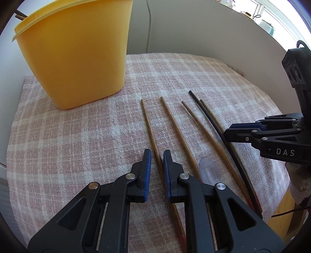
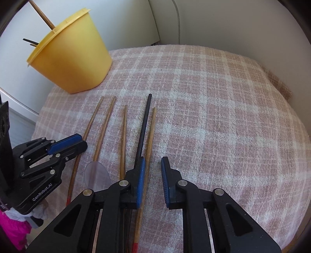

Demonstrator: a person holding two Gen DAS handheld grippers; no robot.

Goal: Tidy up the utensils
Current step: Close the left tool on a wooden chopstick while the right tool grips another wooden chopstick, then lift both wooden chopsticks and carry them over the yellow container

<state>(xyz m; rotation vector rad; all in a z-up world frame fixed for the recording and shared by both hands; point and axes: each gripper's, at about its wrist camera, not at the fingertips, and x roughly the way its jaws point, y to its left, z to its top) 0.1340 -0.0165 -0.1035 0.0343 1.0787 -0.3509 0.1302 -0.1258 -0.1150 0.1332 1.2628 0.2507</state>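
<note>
Several wooden chopsticks [image 1: 175,126] and one black chopstick [image 1: 210,114] lie side by side on the checked cloth. A clear plastic spoon [image 1: 209,171] lies among them. A yellow tub [image 1: 75,56] stands at the back left and holds a few chopsticks [image 2: 41,16]. My left gripper [image 1: 157,155] is open, its jaws on either side of the leftmost wooden chopstick [image 1: 150,130]. My right gripper [image 2: 153,165] is open, just above the rightmost wooden chopstick [image 2: 150,140] and the black chopstick [image 2: 144,122]. It is seen side-on in the left wrist view [image 1: 233,131].
The pink and white checked cloth [image 2: 223,109] covers a round-looking table against white walls [image 2: 233,29]. A white cable [image 1: 149,23] hangs down the wall behind the tub. A window sill with objects [image 1: 268,23] is at the far right.
</note>
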